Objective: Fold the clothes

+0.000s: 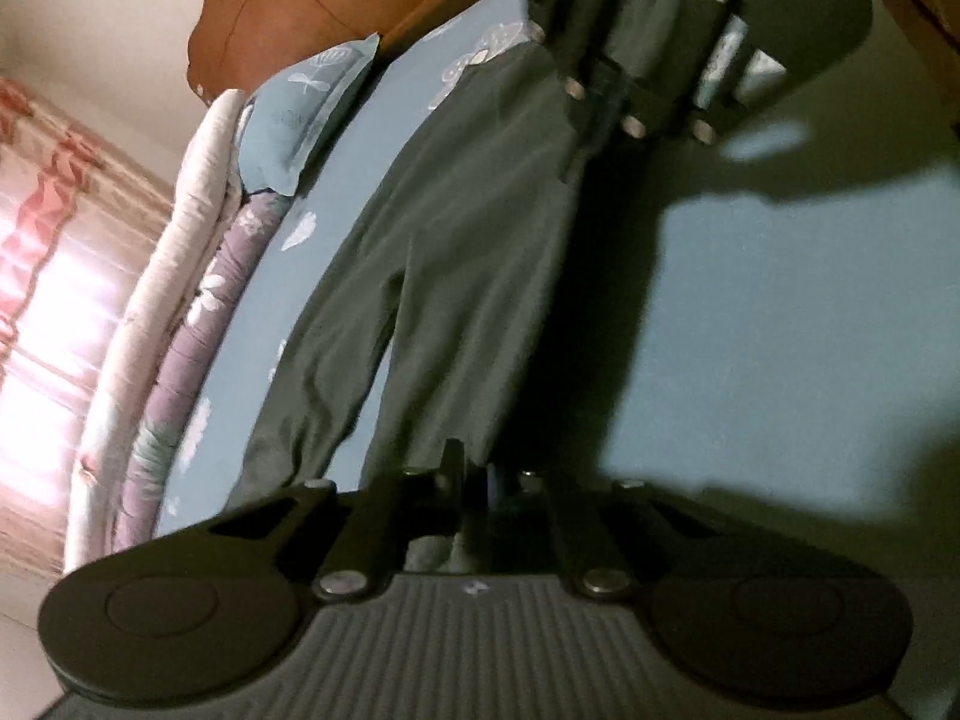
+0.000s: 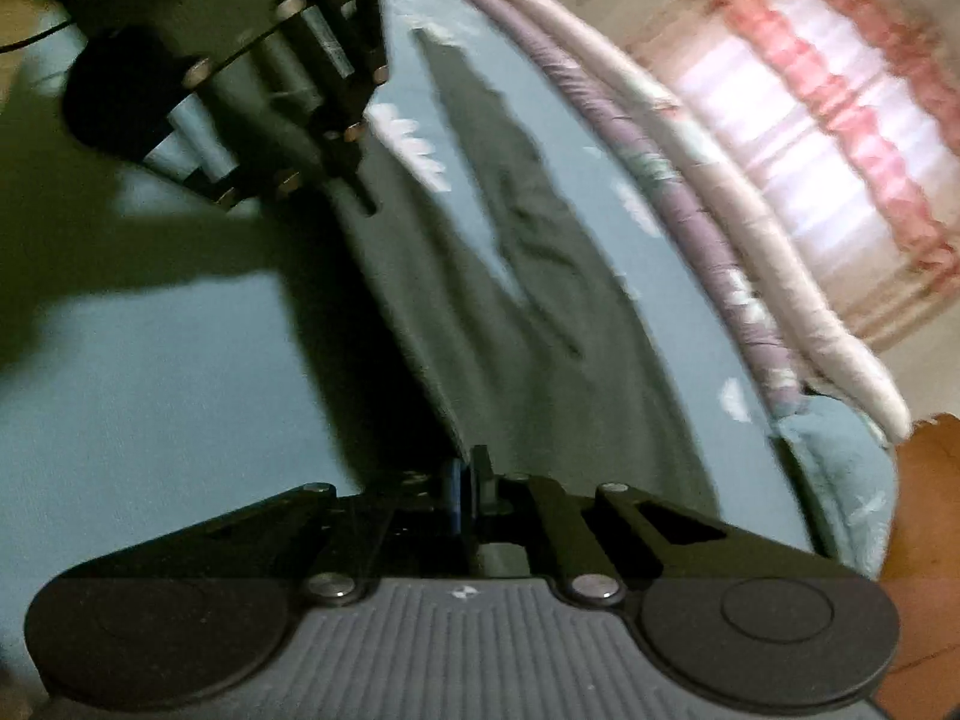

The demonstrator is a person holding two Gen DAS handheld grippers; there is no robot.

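Dark green trousers lie flat on a blue patterned bedsheet, their two legs running toward the left wrist camera. My left gripper is shut at the hem of the nearer leg, with the cloth's edge between its fingertips. At the far waist end my right gripper pinches the same side of the garment. From the right wrist, the trousers stretch away from my right gripper, which is shut on their near corner. The left gripper shows at the far leg end.
A blue pillow and rolled quilts line the bed's far side, under a pink curtain. A wooden headboard stands past the pillow. Open sheet lies beside the trousers, partly in shadow.
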